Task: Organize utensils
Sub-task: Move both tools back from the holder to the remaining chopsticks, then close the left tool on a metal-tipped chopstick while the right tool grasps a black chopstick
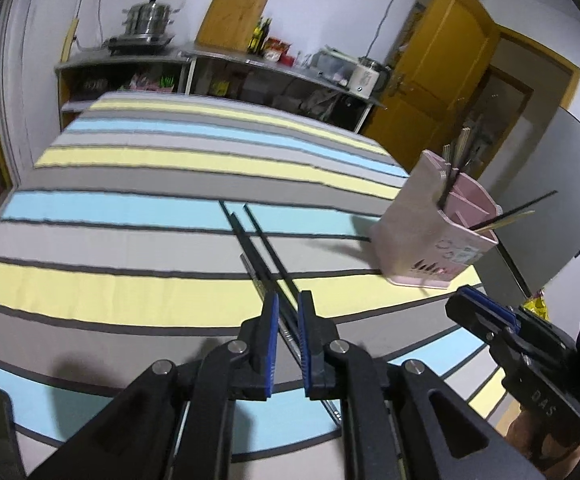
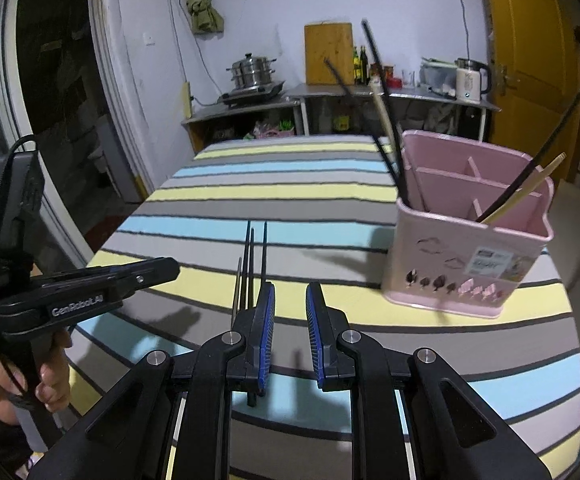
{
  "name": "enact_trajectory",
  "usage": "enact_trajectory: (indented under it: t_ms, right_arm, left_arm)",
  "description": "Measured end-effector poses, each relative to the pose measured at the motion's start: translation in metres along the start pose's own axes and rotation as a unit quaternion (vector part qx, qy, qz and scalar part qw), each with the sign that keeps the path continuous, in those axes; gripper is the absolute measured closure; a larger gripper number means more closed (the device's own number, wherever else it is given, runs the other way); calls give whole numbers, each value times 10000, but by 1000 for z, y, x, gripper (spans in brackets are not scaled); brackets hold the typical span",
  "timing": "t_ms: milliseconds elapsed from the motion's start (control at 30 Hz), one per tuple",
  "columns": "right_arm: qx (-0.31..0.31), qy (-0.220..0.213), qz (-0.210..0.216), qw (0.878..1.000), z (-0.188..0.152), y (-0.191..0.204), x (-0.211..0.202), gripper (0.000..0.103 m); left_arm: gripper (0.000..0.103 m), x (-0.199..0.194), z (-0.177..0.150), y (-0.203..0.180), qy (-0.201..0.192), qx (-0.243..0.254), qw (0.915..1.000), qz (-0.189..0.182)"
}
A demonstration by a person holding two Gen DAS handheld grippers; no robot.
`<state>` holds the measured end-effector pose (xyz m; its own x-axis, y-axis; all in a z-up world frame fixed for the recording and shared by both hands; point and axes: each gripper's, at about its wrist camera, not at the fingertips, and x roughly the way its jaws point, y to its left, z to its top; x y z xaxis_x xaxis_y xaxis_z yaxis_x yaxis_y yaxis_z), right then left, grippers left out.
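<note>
Pink utensil holder (image 2: 470, 248) holds chopsticks (image 2: 386, 120) in two compartments.

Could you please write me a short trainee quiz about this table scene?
1. Multiple choice: what colour is the utensil holder? A green, B pink, C white.
2. True or false: the loose black chopsticks lie on the striped tablecloth, outside the holder.
3. Short answer: what does the right tool hold?

Key: 1 B. 2 True. 3 Nothing; its jaws stand open and empty.
</note>
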<state>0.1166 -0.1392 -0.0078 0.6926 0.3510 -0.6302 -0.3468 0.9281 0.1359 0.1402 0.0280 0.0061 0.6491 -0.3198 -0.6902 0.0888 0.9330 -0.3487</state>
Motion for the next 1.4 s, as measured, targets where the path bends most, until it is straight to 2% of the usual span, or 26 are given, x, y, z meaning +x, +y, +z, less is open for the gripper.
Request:
enact_trajectory:
  t_ms: [233, 500, 800, 933, 1200, 1400]
  right_arm:
    - [34, 234, 59, 9997, -6, -3, 21, 86]
    - [83, 374, 70, 9992, -9, -9, 37, 86]
    - [101, 423, 104, 9990, -9, -9, 42, 86]
    - [76, 421, 77, 9991, -9, -8, 41, 86]
    - [109, 423, 86, 9990, -9, -11, 42, 86]
    - [83, 447, 134, 9989, -10, -9, 46, 86]
  left_arm:
    - [88, 44, 0, 10, 351, -302, 9989, 124]
    - [87, 77, -7, 8, 650, -292, 9966, 409]
    - [85, 75, -12, 1, 398, -119, 9966, 707]
    - [89, 72, -13, 7, 392, -128, 9970, 651]
    - [92, 71, -11, 10, 458, -33, 9966, 684]
    - [94, 64, -5, 34, 462, 17, 9967, 662]
